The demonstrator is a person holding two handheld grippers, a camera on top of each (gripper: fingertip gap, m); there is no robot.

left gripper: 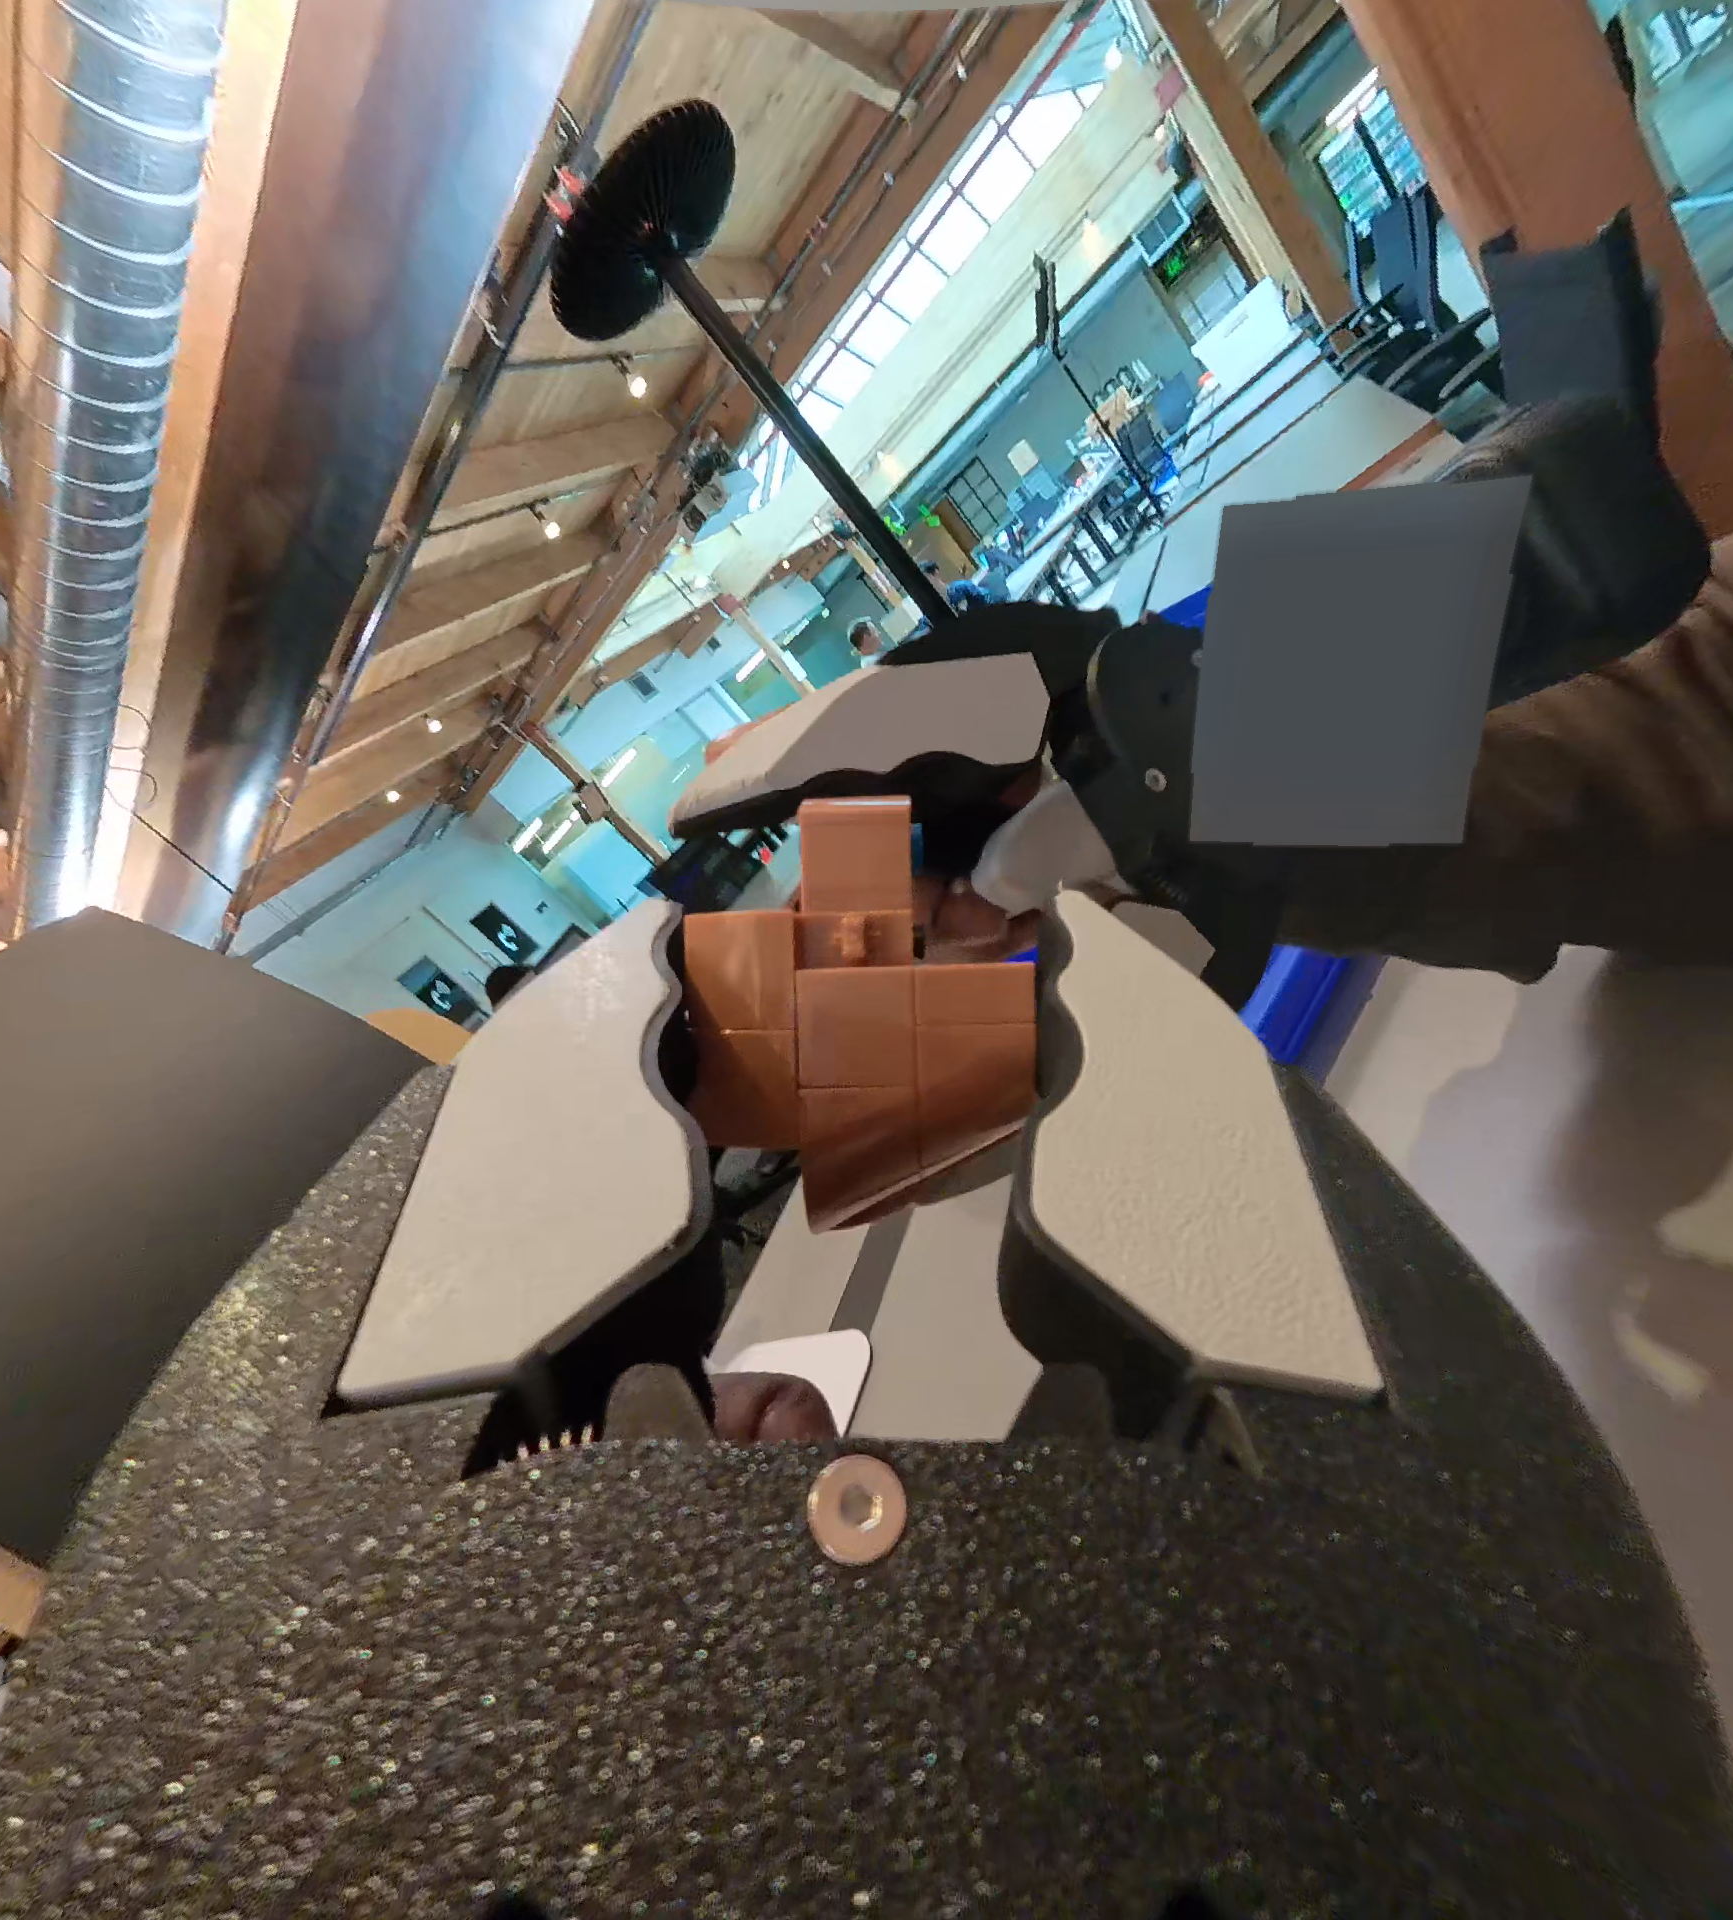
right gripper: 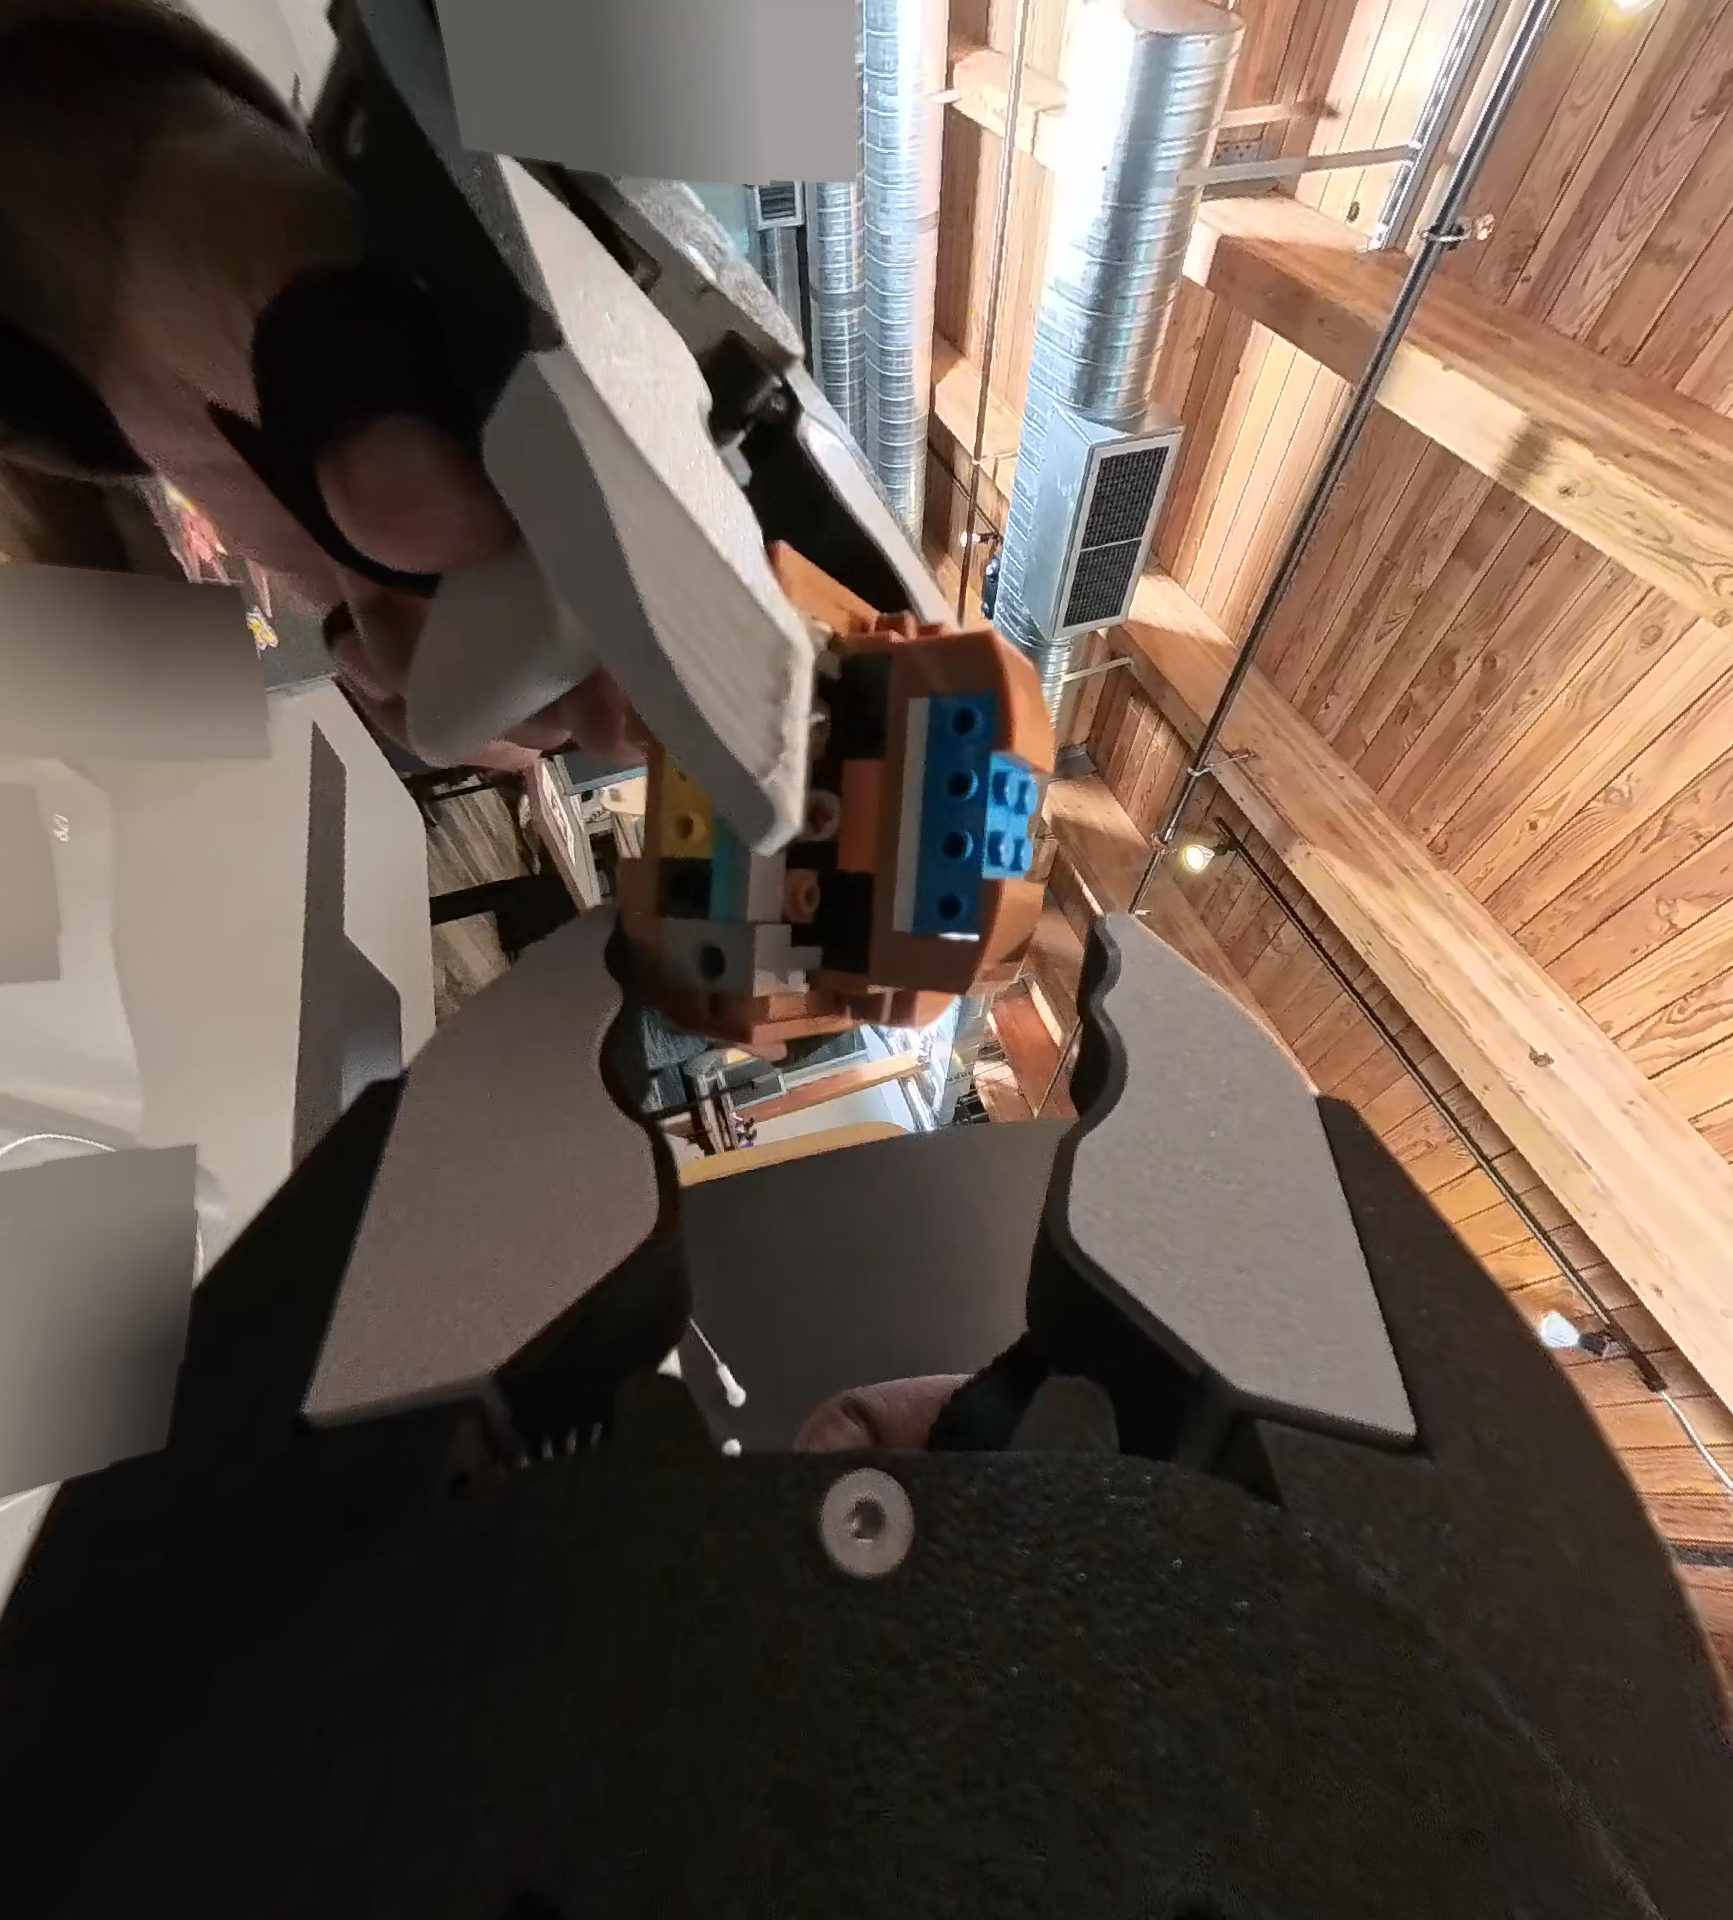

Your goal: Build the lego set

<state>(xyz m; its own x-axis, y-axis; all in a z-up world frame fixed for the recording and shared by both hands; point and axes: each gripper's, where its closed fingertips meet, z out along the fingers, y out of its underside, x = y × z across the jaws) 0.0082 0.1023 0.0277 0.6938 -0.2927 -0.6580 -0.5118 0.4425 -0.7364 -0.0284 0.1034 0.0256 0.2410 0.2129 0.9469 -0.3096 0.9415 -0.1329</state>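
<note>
Brown lego model [left gripper: 857, 1023] clamped in left tool [left gripper: 857, 1039].

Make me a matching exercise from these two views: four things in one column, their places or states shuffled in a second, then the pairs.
Things:
1. left gripper
2. right gripper
3. blue brick
4. silver duct

Places or states:
A. runs up by the wooden ceiling
B. jaws apart, nothing between them
C. fixed on the brown lego model
D. jaws shut on the brown lego model

Pairs: 1-D, 2-B, 3-C, 4-A
</note>
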